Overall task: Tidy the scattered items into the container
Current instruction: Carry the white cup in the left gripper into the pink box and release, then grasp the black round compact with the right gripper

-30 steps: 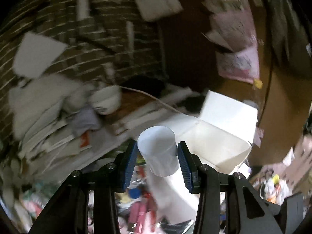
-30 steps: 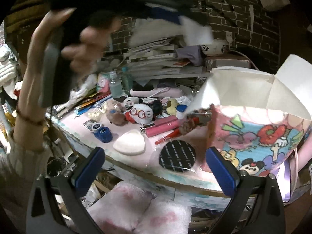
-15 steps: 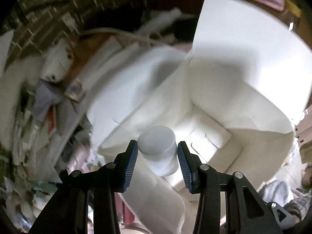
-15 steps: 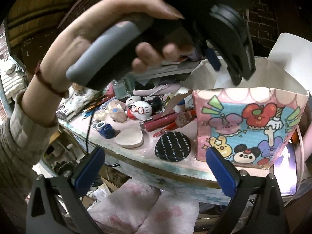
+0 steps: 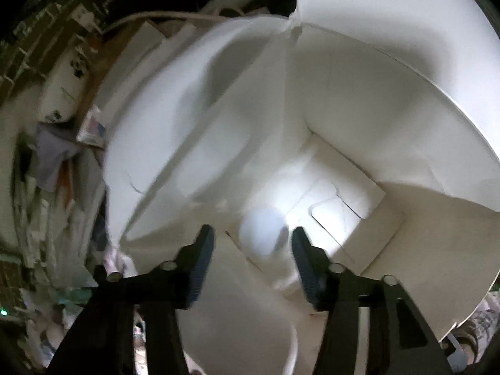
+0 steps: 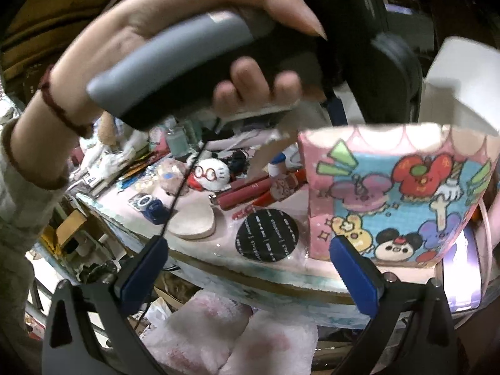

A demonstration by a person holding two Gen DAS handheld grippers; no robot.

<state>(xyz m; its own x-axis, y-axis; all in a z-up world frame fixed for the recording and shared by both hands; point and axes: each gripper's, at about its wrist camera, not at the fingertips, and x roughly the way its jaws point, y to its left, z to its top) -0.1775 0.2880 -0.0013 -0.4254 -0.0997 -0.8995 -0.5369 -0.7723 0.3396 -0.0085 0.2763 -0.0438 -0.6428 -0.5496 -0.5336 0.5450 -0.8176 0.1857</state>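
Left gripper (image 5: 253, 243): pointed steeply down into the open box, jaws opening; the pads stand clear of the cup on both sides, nothing pressed between them.
White cup (image 5: 261, 234): blurred, pale and round, lying between the two fingers but apart from them, low inside the box against its white floor.
Box (image 6: 397, 193): white inside with flaps standing up; its outer wall shows a pink and blue cartoon print; it stands on the table at the right side.
Left hand (image 6: 200, 40): seen from the right wrist camera, wrapped round a grey and black handle above the box; a dark red band circles the wrist and a pale sleeve covers the forearm.
Right gripper (image 6: 248, 264): jaws spread wide and empty, held near the table's front edge, aimed at the clutter.
Table (image 6: 218, 268): pink top, crowded.
Items left of the box: a blue tape roll (image 6: 153, 207), a pale heart-shaped pad (image 6: 195, 223), a white plush with red glasses (image 6: 212, 175), pink tubes (image 6: 247, 189) and a black round disc (image 6: 268, 239) just beside the box.
Below the table edge: pink fluffy fabric (image 6: 237, 334).
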